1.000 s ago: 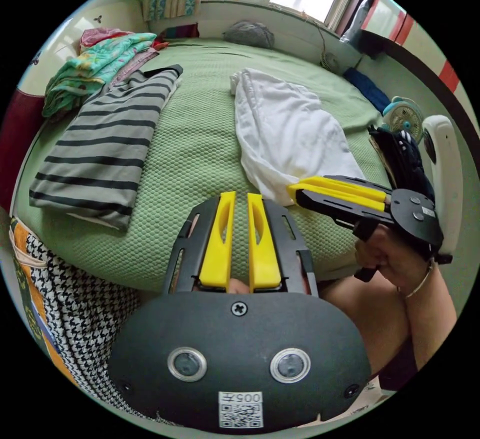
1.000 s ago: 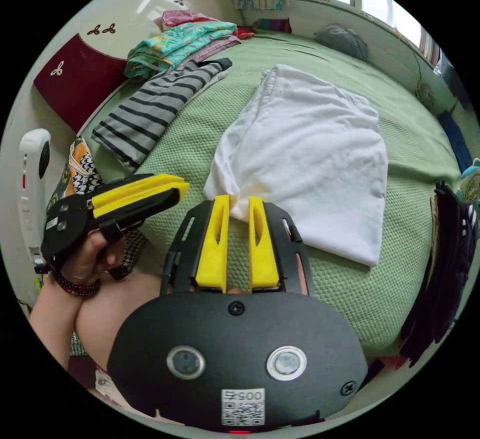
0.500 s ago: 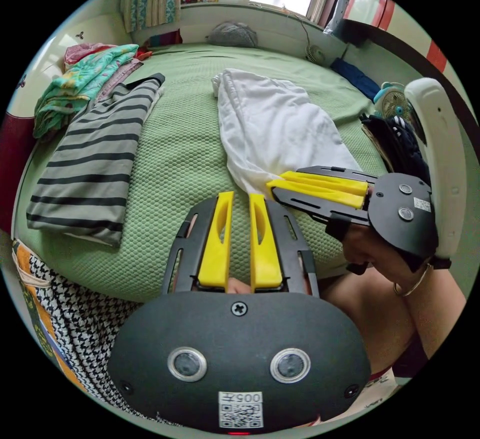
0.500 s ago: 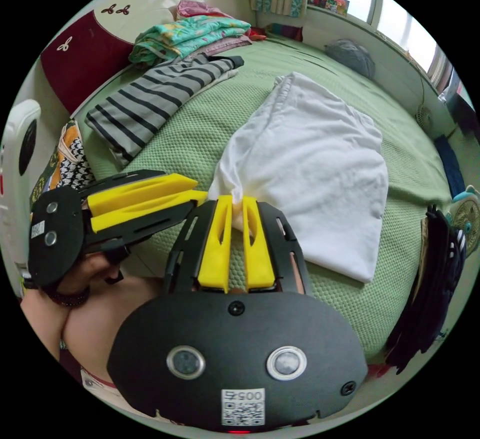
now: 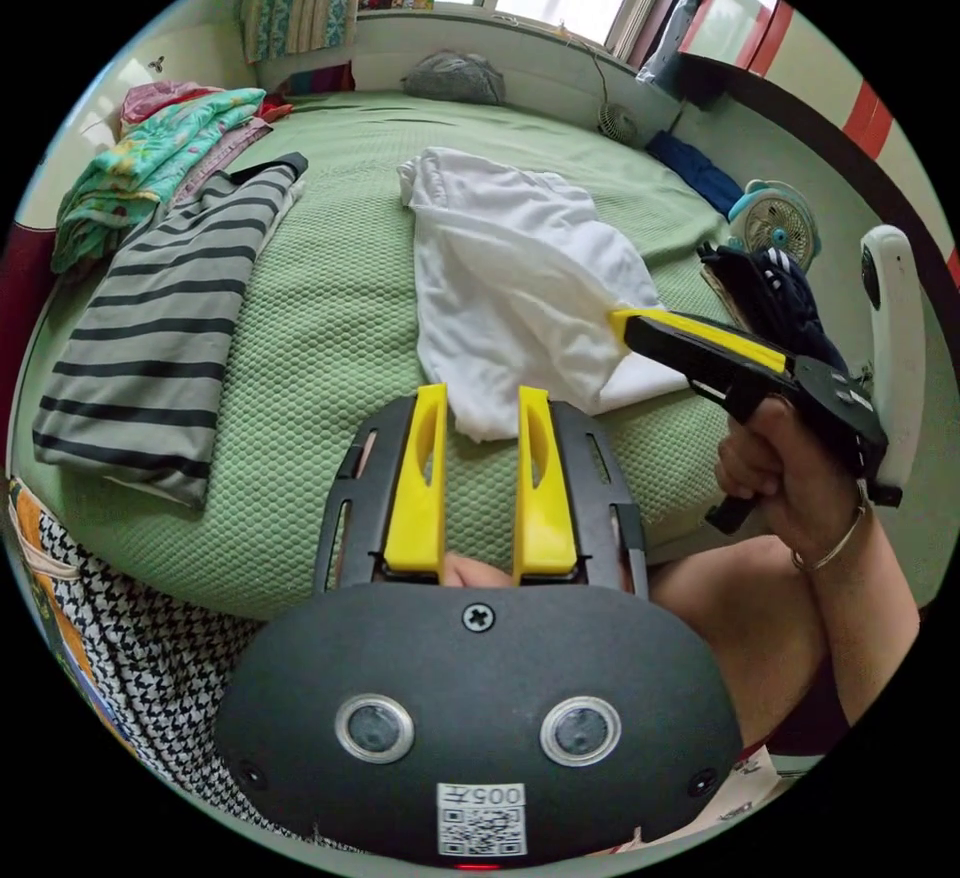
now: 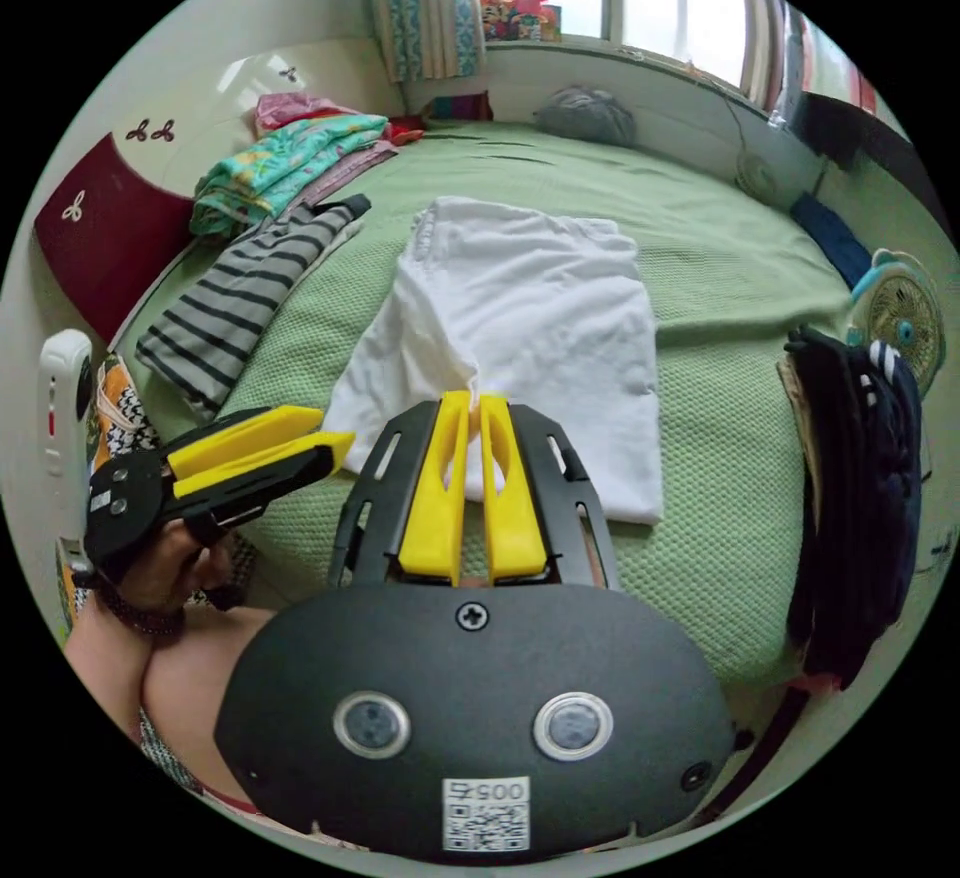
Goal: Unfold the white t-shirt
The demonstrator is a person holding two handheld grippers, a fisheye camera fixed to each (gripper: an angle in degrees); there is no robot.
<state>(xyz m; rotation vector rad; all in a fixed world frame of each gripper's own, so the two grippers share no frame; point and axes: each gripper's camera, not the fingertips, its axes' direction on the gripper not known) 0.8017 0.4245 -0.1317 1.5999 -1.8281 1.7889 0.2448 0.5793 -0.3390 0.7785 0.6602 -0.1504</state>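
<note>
The white t-shirt (image 5: 500, 258) lies folded on the green bed cover (image 5: 340, 318). In the right gripper view my right gripper (image 6: 474, 404) is shut on a pinch of the white t-shirt (image 6: 530, 318) at its near edge, and the cloth rises into the jaws. The left gripper view shows that right gripper (image 5: 618, 320) from the side, gripping a raised layer on the shirt's right. My left gripper (image 5: 482, 396) is open, its jaws on either side of the shirt's near corner. In the right gripper view, the left gripper (image 6: 340, 440) sits at the shirt's near-left corner.
A grey and black striped garment (image 5: 170, 298) lies left of the shirt, with a pile of colourful clothes (image 5: 140, 158) beyond it. Dark clothing (image 6: 860, 478) hangs off the bed's right edge beside a small fan (image 6: 900, 308). A houndstooth cloth (image 5: 120, 598) hangs at the near left.
My right gripper has shut on the shirt's near edge and drawn a layer up and to the right. My left gripper's jaws have spread wider at the near corner.
</note>
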